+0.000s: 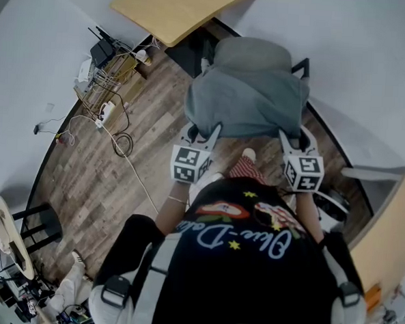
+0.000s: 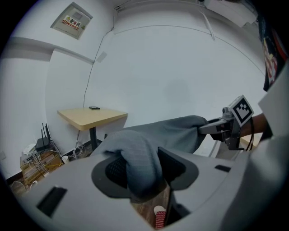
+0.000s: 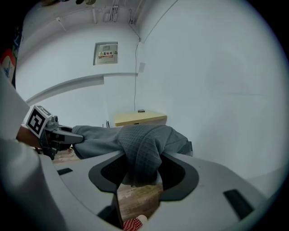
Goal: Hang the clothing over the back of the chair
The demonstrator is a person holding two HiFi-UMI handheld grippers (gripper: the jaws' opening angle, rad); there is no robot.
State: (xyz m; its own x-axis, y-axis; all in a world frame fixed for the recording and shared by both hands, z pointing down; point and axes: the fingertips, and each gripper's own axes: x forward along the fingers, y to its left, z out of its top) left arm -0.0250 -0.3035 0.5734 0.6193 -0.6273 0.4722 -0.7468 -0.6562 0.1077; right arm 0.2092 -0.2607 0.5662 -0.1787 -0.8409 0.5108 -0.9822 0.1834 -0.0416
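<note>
Garment: The grey knitted garment lay spread over the chair back, in the upper middle of the head view. Its near hem hung toward the person.
Chair: The office chair faced away from the person, its seat beyond the back and a black armrest showing at the right. The cloth covered the backrest completely, so the backrest itself could not be seen.
Left gripper: The left gripper sat at the hem's lower left corner. Its jaws stood parted, with a thick fold of the garment between the pads and bulging over them. The fold looked loose rather than squeezed.
Right gripper: The right gripper sat at the lower right corner. Its jaws were spread a little wider, and the fold draped slack through the gap.
Reason for the hold: One gripper at each corner held the hem wide and level, so the cloth would sit evenly instead of bunching.
Stage: The draping seemed done, and what remained was likely letting go.
Risk: The knit could snag on a pad and drag the garment back off.
Surroundings: A wooden table stood at the top of the frame. Cables and devices were tangled at the upper left, on the plank floor.
</note>
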